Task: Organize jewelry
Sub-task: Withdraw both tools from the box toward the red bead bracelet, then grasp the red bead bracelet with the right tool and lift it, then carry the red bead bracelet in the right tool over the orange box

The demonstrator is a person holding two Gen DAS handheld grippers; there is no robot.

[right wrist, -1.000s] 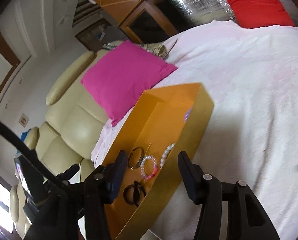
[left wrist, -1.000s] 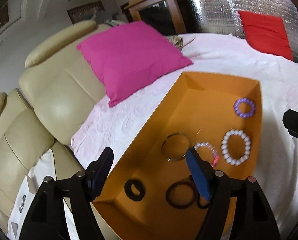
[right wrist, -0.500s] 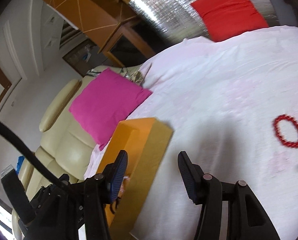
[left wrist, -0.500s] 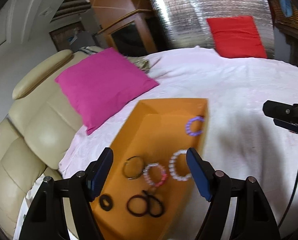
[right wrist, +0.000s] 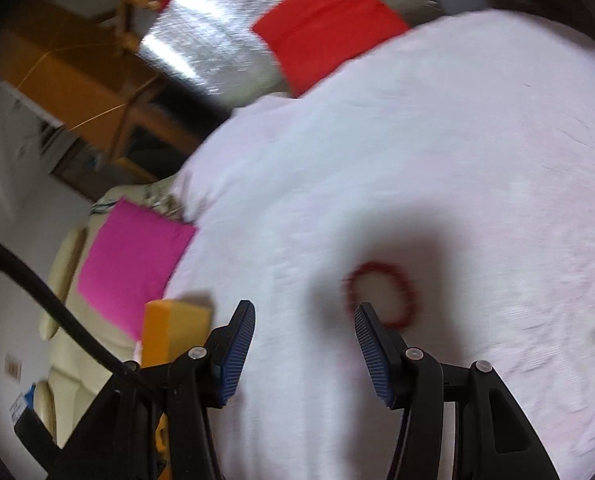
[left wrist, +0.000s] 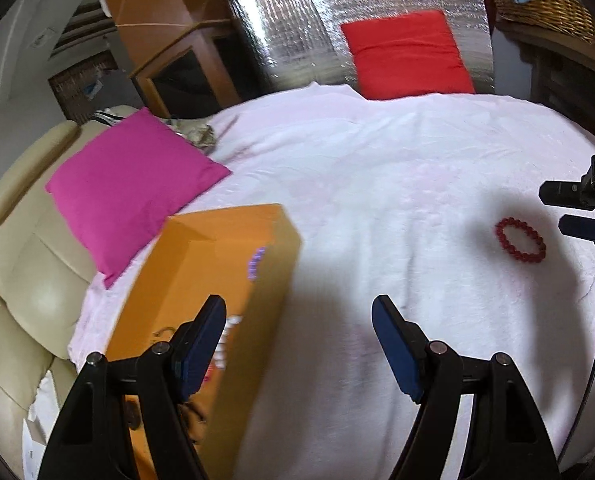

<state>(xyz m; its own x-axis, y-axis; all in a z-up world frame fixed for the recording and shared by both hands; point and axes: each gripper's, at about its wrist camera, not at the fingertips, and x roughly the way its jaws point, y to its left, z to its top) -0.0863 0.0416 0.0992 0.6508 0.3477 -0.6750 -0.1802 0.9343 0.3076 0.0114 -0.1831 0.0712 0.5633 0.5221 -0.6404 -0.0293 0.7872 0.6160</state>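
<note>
A red beaded bracelet (left wrist: 520, 239) lies alone on the white cloth; in the right wrist view the same bracelet (right wrist: 381, 294) is just beyond my right finger. My right gripper (right wrist: 304, 312) is open and empty, its jaws over bare cloth to the bracelet's left. An orange box (left wrist: 201, 276) stands at the left with a purple bracelet (left wrist: 255, 263) and other partly hidden bracelets inside. My left gripper (left wrist: 298, 312) is open and empty, its left finger over the box's near end, its right one over cloth. The right gripper (left wrist: 577, 208) shows at that view's right edge.
A pink cushion (left wrist: 131, 184) lies on the cream sofa (left wrist: 29, 280) left of the box. A red cushion (left wrist: 407, 54) leans on a silver foil panel (left wrist: 297, 20) at the back. A wicker basket (left wrist: 545, 0) is at the top right.
Both grippers have swung to the right, away from the orange box. The box slid to the left of both views and the red bracelet came in close to the right gripper.
</note>
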